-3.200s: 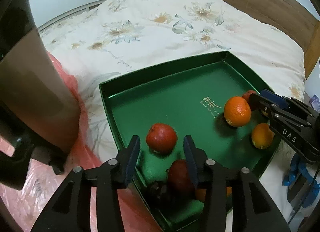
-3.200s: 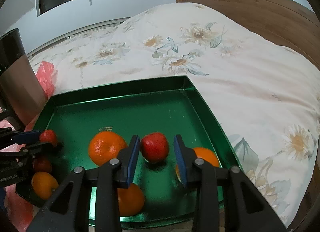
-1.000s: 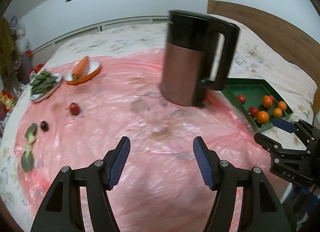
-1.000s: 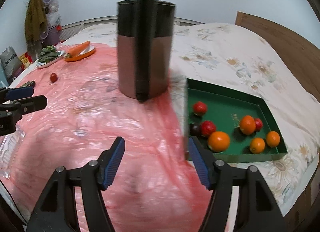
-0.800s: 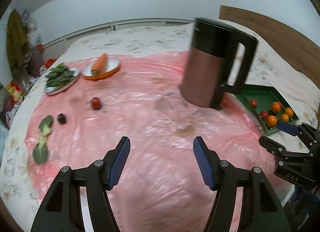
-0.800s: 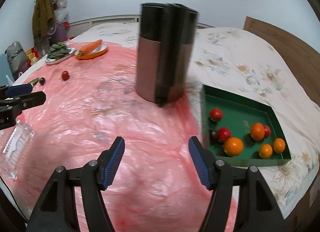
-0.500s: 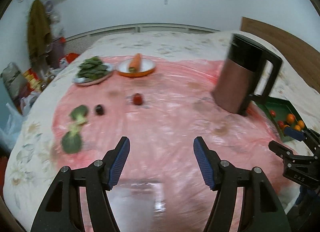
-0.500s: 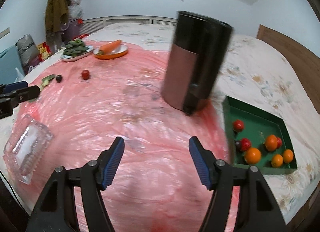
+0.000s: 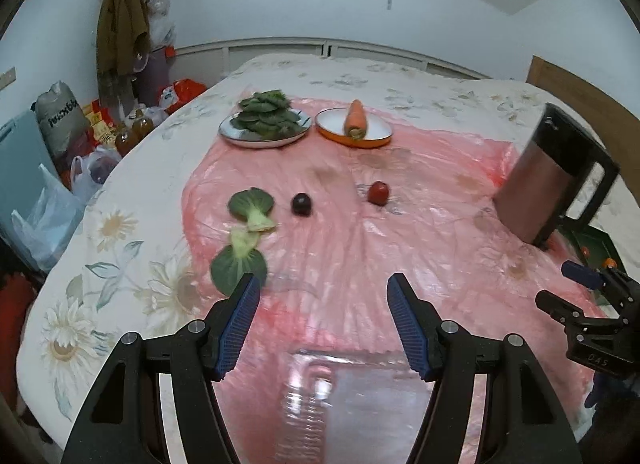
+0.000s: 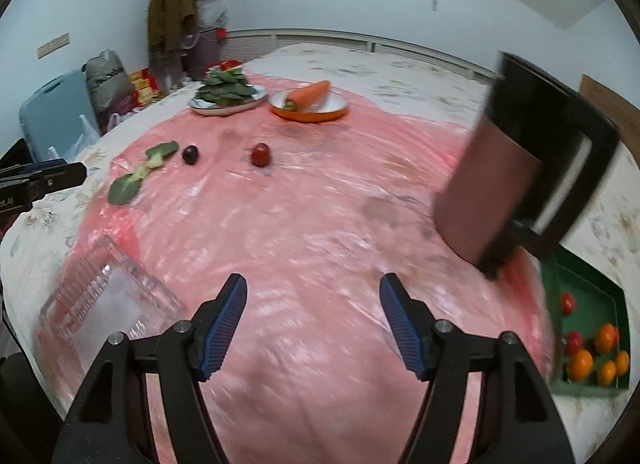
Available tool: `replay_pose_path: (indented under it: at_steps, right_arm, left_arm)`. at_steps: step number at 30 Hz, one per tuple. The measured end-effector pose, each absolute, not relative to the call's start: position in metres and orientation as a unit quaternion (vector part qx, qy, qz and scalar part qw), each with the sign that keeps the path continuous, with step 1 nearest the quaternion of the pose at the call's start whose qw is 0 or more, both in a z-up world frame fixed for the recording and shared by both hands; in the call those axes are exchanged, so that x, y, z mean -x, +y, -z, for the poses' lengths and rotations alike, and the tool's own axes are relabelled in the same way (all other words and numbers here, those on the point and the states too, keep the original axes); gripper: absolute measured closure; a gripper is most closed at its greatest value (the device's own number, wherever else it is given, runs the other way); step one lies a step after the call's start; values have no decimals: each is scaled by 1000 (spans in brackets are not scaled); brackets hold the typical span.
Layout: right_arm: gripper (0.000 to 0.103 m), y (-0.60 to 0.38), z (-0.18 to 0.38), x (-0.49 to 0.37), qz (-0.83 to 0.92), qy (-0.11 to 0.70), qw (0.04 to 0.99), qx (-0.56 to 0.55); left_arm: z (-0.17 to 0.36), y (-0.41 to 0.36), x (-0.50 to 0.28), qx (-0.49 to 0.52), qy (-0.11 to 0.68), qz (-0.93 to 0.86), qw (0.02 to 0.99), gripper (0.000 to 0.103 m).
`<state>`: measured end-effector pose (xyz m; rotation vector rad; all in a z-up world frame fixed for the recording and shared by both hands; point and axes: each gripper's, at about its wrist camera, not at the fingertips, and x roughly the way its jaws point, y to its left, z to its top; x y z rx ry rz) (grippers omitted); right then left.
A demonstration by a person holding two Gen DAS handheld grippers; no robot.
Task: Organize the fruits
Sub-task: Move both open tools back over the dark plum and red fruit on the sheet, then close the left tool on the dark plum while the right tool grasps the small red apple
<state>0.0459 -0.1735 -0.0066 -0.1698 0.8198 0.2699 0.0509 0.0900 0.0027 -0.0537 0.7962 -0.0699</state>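
Fruit first: two pieces lie loose on the pink sheet [image 9: 400, 248] over the bed, a red one [image 9: 378, 192] and a dark plum [image 9: 301, 204], side by side toward the far edge, well apart from the green tray [image 10: 588, 292] at the right edge, which holds the sorted oranges and red fruit. Left tongs [image 9: 322, 324] stand apart with nothing between them, aimed down across the sheet toward the two strays, which looks like a line-up for the next pick. Right tongs [image 10: 313, 322] stand apart too, empty, over bare sheet near the front edge. The kettle [image 10: 516, 168] stands between strays and tray, so a carry likely has to go round it. Greens plate [image 9: 265, 122] and carrot dish [image 9: 354, 130] sit at the far edge, out of the fruit job, as do the two loose leaves [image 9: 244, 236] left of the plum. The right view gives the tray's contents plainly and a clear plastic box [image 10: 102, 304] at the near left corner; the left view shows only a tray corner behind the kettle, and that box as a blur under its tongs.
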Motion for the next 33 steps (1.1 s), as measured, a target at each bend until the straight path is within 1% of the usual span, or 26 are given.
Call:
replay_pose_path:
  at_steps: [8, 14, 17, 20, 22, 24, 26, 33]
  right_arm:
    - [0, -136, 11, -108, -182, 389, 901, 64]
    - [0, -105, 26, -170, -214, 392, 892, 65]
    - [11, -94, 37, -196, -222, 397, 888, 66]
    - [12, -84, 50, -220, -225, 403, 885, 66]
    - [16, -79, 59, -233, -227, 406, 883, 63]
    - [23, -74, 67, -243, -229, 410, 881, 65]
    - [26, -71, 75, -253, -231, 414, 878, 67]
    - [26, -66, 86, -270, -236, 419, 875, 62]
  left_arm:
    - [11, 98, -108, 0, 412, 61, 909, 43]
    - [35, 103, -165, 18, 433, 85, 897, 47]
    - [48, 104, -184, 22, 442, 85, 893, 53]
    - [59, 105, -199, 22, 447, 83, 890, 57]
    - [66, 106, -207, 21, 449, 83, 889, 60]
    - [72, 106, -213, 19, 453, 83, 887, 67]
    - [78, 106, -218, 18, 458, 82, 885, 69]
    - [91, 105, -228, 15, 464, 82, 882, 71]
